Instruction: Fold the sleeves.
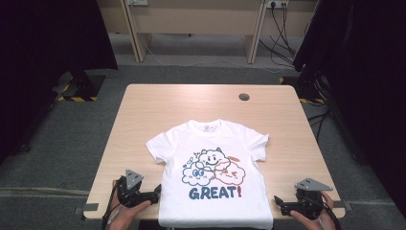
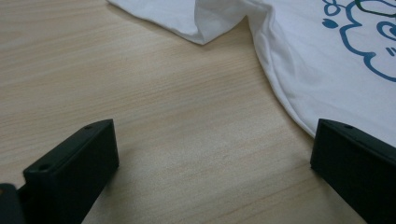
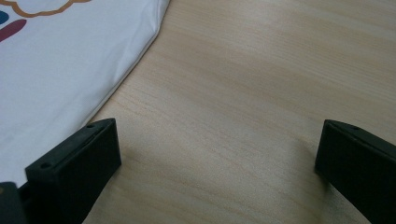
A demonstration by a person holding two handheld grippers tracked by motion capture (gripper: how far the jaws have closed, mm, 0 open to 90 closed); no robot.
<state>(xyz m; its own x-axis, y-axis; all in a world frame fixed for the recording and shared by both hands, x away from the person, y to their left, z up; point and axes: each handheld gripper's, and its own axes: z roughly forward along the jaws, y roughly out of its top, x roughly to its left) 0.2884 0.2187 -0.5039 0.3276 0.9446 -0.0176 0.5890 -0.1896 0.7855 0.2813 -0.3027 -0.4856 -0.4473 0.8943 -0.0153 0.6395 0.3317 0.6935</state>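
soft white t-shirt (image 1: 215,191) flat on pale woodgrain table (image 1: 158,105), both grippers' jaws wide

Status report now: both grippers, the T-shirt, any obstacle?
Left gripper open, empty, beside the hem. Right gripper open, empty, at the opposite side. T-shirt flat, print up, on the table. Nothing in the way.

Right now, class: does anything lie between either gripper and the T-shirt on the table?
Nothing visible does. Only bare table separates the left gripper and the right gripper from the T-shirt; both are open beside its edges.
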